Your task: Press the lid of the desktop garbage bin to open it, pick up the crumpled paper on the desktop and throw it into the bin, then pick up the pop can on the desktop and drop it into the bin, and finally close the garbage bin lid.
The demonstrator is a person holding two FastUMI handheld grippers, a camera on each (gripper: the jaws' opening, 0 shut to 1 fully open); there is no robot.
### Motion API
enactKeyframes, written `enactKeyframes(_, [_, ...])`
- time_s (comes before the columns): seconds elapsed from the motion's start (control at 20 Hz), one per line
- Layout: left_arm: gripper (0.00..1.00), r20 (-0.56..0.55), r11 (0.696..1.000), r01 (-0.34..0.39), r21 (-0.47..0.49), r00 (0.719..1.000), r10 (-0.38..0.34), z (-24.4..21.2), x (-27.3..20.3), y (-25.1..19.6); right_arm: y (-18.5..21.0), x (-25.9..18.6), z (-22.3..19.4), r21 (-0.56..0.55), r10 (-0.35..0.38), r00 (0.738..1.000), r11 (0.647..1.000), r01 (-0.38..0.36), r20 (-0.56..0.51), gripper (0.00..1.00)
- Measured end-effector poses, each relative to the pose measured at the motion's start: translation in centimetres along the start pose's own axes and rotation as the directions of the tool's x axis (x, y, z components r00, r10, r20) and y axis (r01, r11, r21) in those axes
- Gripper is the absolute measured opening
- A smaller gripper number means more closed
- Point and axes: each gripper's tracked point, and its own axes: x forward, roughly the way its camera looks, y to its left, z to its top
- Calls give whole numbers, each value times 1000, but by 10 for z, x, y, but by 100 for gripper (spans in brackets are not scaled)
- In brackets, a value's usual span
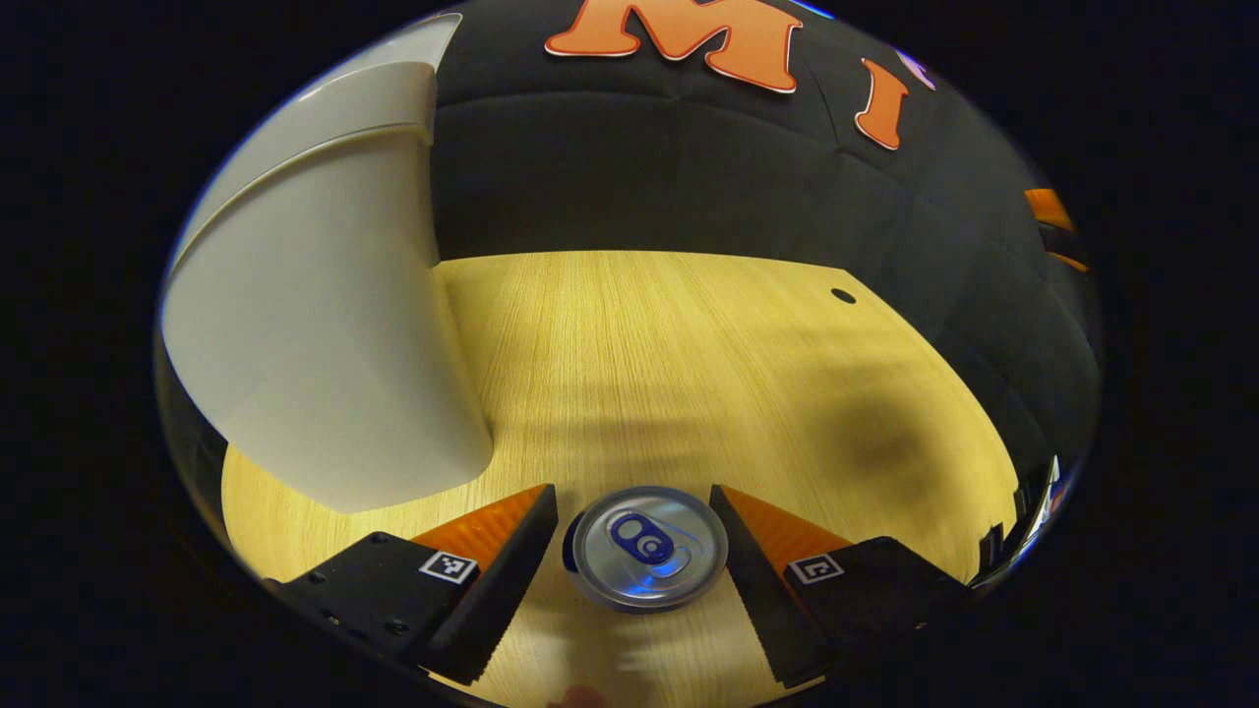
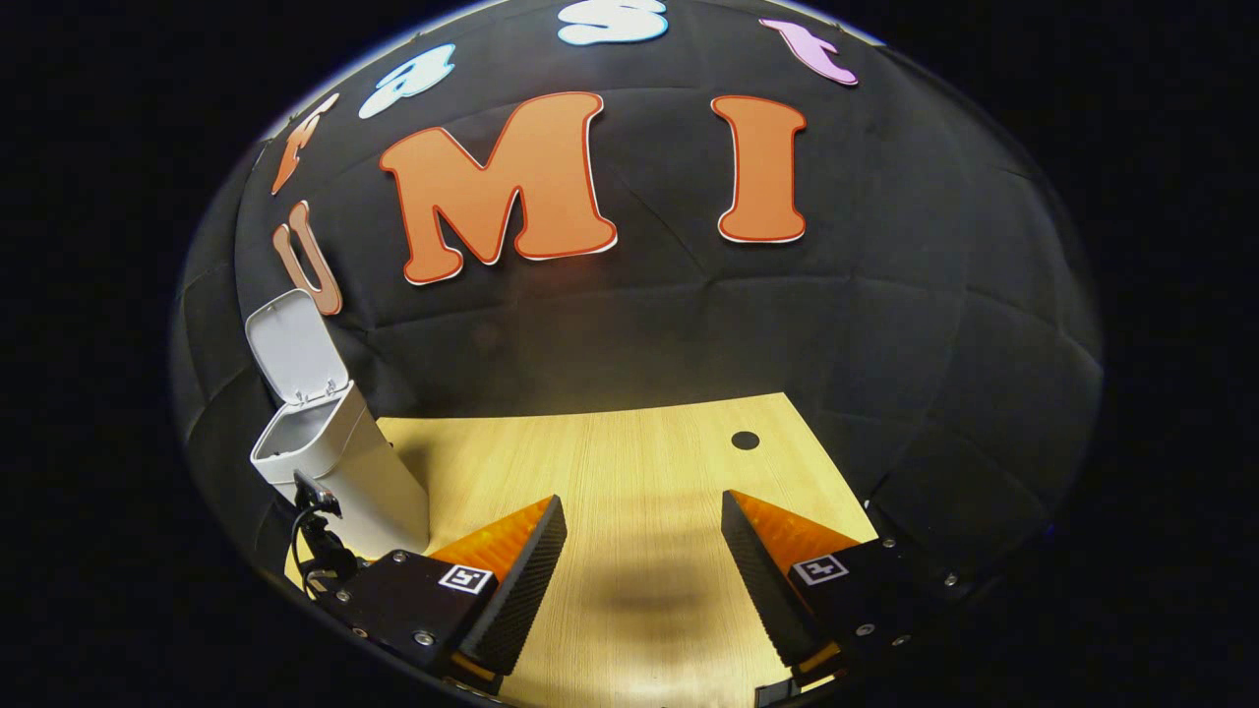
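Our left gripper (image 1: 634, 570) straddles the upright pop can (image 1: 649, 549), jaws wide, beside the open-lidded bin (image 2: 329, 462); right gripper (image 2: 644, 575) gapes empty.

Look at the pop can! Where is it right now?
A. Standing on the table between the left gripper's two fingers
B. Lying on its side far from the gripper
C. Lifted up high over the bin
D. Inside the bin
A. In the left gripper view the pop can stands upright on the wooden table, its top facing the camera, between the open fingers of the left gripper; whether the fingers touch it cannot be told.
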Motion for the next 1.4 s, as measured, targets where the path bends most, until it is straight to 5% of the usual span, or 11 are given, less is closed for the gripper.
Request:
enactKeyframes(0.2, [96,-17,1000,18,-20,1000,-18,1,-3,-1,0,4,-6,9,-3,1000,1000,4,-18,95])
enactKeyframes(0.3, [85,-19,999,24,-22,1000,-24,-4,-1,-2,1,3,-7,10,-2,1000,1000,2,-22,95])
enactKeyframes(0.8, [84,126,998,57,5,990,-57,56,-65,-13,12,-11,-4,5,23,1000,1000,-23,-4,95])
enactKeyframes(1.4, [81,494,996,29,80,867,-65,221,-224,-7,43,-29,25,-5,79,994,997,-79,73,95])
